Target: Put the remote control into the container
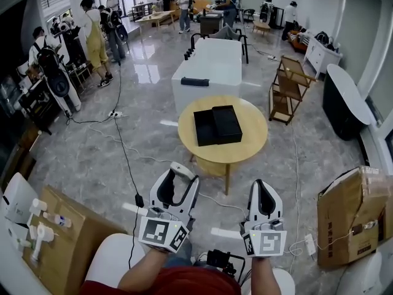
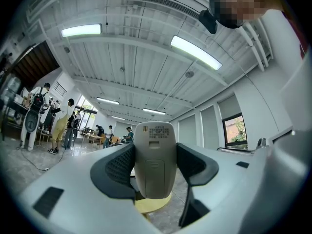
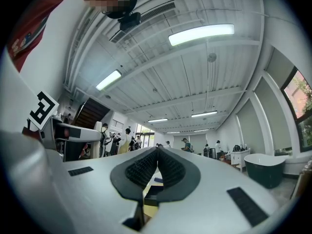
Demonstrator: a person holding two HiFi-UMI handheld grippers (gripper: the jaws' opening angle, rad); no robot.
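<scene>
A white remote control point(image 1: 182, 169) stands upright between the jaws of my left gripper point(image 1: 178, 182), which is shut on it. In the left gripper view the remote point(image 2: 154, 160) shows its back, with the battery cover facing the camera, and fills the gap of the left gripper point(image 2: 154, 168). My right gripper point(image 1: 263, 193) is shut with nothing in it, its pads pressed together in the right gripper view point(image 3: 157, 167). The container, a black open box point(image 1: 205, 128), lies on the round wooden table point(image 1: 245, 147) ahead, with its black lid point(image 1: 228, 123) overlapping its right side. Both grippers hover well short of the table.
A long white table point(image 1: 212, 63) stands behind the round one. A wooden rack point(image 1: 288, 88) is at the right. Cardboard boxes sit at the lower right point(image 1: 350, 217) and lower left point(image 1: 67, 241). Cables run over the grey floor point(image 1: 126, 158). Several people stand at the back.
</scene>
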